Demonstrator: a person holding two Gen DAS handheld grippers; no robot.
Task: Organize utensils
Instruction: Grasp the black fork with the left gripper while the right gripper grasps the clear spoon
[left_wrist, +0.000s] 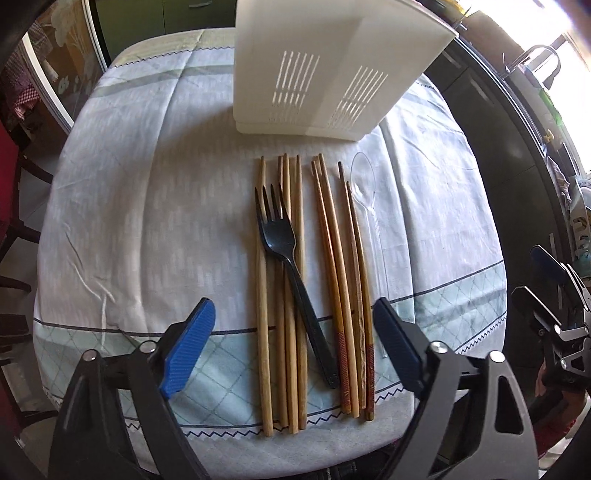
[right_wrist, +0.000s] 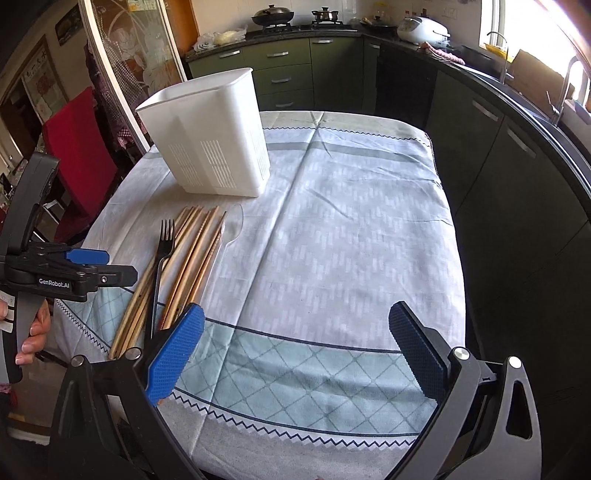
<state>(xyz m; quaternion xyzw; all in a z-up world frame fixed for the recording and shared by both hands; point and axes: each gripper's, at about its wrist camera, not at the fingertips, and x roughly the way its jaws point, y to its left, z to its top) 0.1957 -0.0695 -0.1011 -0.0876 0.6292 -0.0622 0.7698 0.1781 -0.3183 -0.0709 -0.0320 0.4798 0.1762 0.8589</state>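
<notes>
Left wrist view shows the left gripper (left_wrist: 293, 341) tilted steeply down over the near ends of a row of utensils, its blue-padded jaws spread fairly wide with the handles lying between them on the cloth; the pads touch nothing, so it holds nothing. My guess is that it is lining up to pinch one piece from the row.

In the middle of that frame lie the light wooden chopsticks (left_wrist: 291, 295), side by side, with the black plastic fork (left_wrist: 284, 243) resting slantwise across them, tines toward the top. Just to the right are the darker reddish-brown chopsticks (left_wrist: 345, 280), and beside those the clear plastic spoon (left_wrist: 364, 184), hard to make out against the pale blue-and-white patterned tablecloth (left_wrist: 147, 184). All point the same way, toward the container, which should make lifting them by the handle end easy.

The tall white plastic utensil holder with slotted walls (left_wrist: 314, 74) stands upright at the top centre, just beyond the utensil tips. In the right wrist view it sits at the upper left; the part of its inside that shows looks empty, though I cannot see to the bottom.

The right gripper (right_wrist: 297, 354) hangs over bare cloth at the lower middle of its own frame, jaws wide apart and empty, seemingly waiting its turn.
</notes>
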